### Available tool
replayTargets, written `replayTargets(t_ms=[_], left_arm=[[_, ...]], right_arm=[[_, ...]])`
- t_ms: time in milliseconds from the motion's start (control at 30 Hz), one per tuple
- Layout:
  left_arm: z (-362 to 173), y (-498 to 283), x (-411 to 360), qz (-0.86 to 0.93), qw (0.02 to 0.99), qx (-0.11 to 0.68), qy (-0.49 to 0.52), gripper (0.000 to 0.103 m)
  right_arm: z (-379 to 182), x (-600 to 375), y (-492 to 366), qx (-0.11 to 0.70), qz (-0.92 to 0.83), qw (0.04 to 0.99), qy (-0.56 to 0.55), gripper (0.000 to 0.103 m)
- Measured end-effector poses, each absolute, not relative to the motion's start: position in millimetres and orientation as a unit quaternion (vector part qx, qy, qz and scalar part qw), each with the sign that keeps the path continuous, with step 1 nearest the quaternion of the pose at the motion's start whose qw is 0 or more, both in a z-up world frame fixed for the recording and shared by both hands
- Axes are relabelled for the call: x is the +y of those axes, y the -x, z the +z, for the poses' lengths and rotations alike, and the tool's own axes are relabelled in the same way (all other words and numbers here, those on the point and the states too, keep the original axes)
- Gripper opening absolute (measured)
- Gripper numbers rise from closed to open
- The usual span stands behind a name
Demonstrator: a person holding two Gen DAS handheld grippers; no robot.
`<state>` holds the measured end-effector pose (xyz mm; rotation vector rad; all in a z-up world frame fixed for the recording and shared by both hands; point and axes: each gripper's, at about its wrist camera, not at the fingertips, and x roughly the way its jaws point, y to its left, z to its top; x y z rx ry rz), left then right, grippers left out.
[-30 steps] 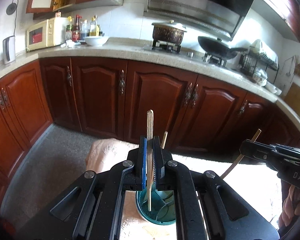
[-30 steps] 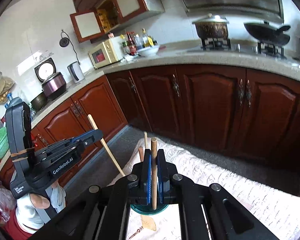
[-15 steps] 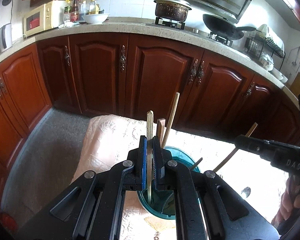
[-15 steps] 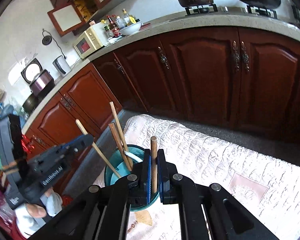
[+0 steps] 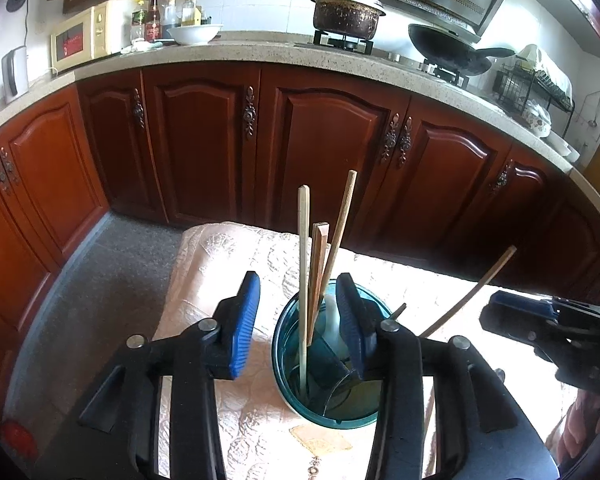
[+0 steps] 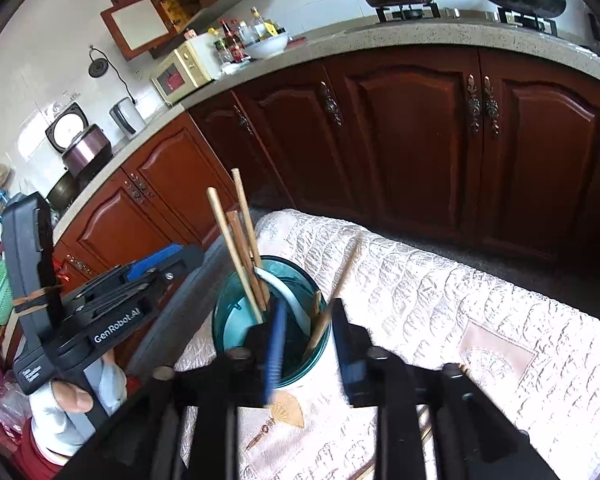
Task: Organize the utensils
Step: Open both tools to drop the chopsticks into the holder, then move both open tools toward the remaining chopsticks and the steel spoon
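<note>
A teal cup (image 5: 328,396) stands on the cloth-covered table and holds several chopsticks and a white spoon (image 6: 288,296). My left gripper (image 5: 298,320) straddles the cup's near left rim, its jaws opening. A pale chopstick (image 5: 303,248) stands free between them, its lower end in the cup. My right gripper (image 6: 312,344) hovers over the cup's (image 6: 236,320) right rim, jaws also opening. A brown chopstick (image 6: 336,288) leans between its jaws, untouched by the pads, with its tip inside the cup. Each view shows the other gripper to the side.
The pale pink quilted cloth (image 6: 440,292) covers the table, with a fan-shaped ornament (image 6: 286,410) near the cup. More wooden sticks (image 6: 422,434) lie under my right gripper. Dark red cabinets (image 5: 324,152) and a grey floor (image 5: 100,280) lie beyond the table's edge.
Both grippers sank toward the cup with a chopstick each. Their jaws have since parted and let go; both chopsticks now stand in the cup.
</note>
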<state>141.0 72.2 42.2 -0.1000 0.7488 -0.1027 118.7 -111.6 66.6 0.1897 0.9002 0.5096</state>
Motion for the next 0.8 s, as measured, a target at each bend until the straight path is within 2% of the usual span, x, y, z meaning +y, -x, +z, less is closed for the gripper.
replayTargets(t_ms=[133, 233, 367, 800], left_arm=[[45, -133, 74, -0.047, 0.929, 0.363, 0.053, 0.039], [48, -123, 72, -0.037, 0.933, 0.356, 0.046, 0.045], [53, -106, 64, -0.040, 0.936, 0.347, 0.041, 0.047], [47, -53, 8, -0.094, 0.932, 0.348, 0.022, 0.049]], right_arm=[[70, -114, -105, 0.423, 0.243, 0.869, -0.087, 0.030], [73, -113, -92, 0.413, 0.236, 0.876, -0.075, 0.031], [77, -115, -72, 0.398, 0.215, 0.890, -0.058, 0.041], [73, -152, -14, 0.397, 0.149, 0.905, -0.043, 0.041]])
